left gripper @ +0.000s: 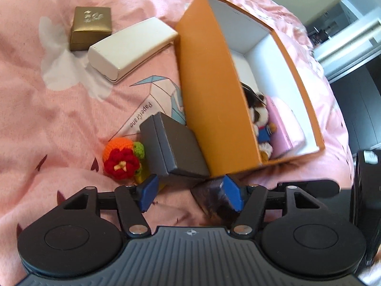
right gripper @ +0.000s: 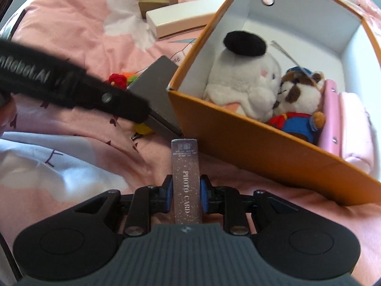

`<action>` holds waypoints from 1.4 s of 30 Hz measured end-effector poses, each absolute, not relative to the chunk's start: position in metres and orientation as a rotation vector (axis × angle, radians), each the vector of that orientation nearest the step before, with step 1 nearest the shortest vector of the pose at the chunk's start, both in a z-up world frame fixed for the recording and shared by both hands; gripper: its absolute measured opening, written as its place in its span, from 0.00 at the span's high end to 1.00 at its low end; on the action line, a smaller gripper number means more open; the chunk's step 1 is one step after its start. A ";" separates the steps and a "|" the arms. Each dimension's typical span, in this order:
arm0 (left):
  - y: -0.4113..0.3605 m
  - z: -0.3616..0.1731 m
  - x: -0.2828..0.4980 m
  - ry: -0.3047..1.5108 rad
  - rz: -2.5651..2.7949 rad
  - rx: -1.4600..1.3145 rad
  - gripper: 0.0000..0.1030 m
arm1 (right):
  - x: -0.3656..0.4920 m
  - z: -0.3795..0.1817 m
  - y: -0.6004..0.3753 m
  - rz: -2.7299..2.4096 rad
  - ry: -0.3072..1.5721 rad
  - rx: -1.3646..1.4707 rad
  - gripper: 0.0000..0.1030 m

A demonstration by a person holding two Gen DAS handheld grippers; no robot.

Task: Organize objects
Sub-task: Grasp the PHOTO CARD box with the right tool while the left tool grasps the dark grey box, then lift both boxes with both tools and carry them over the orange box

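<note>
My right gripper [right gripper: 186,190] is shut on a narrow brown box marked PHOTO CARD [right gripper: 185,162], held just in front of the orange box [right gripper: 262,157]. That box holds a white plush toy [right gripper: 245,71], a small brown plush [right gripper: 297,104] and a pink case [right gripper: 352,128]. My left gripper [left gripper: 190,190] stands open over the bedsheet. The lower edge of a grey box [left gripper: 176,147] lies between its blue pads [left gripper: 148,193], and a dark glittery thing [left gripper: 212,202] lies beside the right one, but neither pad presses on anything. A crocheted flower [left gripper: 122,158] lies left of the grey box.
A long white box [left gripper: 131,50] and a gold box [left gripper: 90,27] lie farther back on the pink bedsheet [left gripper: 47,119]. The orange box's wall [left gripper: 214,83] rises right of the grey box. Dark furniture and a doorway sit beyond the bed at the right.
</note>
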State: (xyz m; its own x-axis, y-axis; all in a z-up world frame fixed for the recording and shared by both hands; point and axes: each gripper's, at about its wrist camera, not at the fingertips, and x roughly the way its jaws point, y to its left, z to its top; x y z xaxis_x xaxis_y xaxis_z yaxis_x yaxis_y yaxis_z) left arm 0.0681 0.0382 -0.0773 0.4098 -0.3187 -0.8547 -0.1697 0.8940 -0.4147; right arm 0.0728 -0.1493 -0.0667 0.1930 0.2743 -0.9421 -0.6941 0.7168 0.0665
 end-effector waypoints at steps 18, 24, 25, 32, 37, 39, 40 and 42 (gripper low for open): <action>0.060 -0.111 0.100 1.179 0.032 -0.638 0.43 | 0.081 -0.077 -0.141 0.762 1.241 -0.427 0.75; 0.054 -0.100 0.093 1.150 0.032 -0.594 0.52 | 0.076 -0.073 -0.140 0.758 1.235 -0.441 0.76; 0.053 -0.096 0.091 1.139 0.031 -0.574 0.53 | 0.074 -0.071 -0.140 0.757 1.229 -0.445 0.76; 0.044 -0.067 0.077 1.076 0.049 -0.435 0.60 | 0.056 -0.049 -0.141 0.775 1.157 -0.466 0.77; 0.040 -0.048 0.067 1.027 0.039 -0.397 0.61 | 0.042 -0.023 -0.143 0.806 1.078 -0.466 0.77; 0.037 -0.039 0.063 0.996 0.037 -0.377 0.61 | 0.038 -0.012 -0.145 0.817 1.051 -0.456 0.77; 0.036 -0.034 0.062 0.980 0.040 -0.367 0.61 | 0.036 -0.007 -0.146 0.821 1.037 -0.454 0.77; 0.034 -0.025 0.059 0.951 0.050 -0.343 0.61 | 0.035 0.003 -0.147 0.831 1.012 -0.441 0.77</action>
State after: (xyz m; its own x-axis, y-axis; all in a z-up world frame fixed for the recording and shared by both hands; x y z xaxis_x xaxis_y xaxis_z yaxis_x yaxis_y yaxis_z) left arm 0.0590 0.0339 -0.0248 0.5843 -0.1082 -0.8043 -0.1912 0.9448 -0.2660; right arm 0.0345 -0.1471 0.0027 0.2710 0.4010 -0.8751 -0.7806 0.6235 0.0440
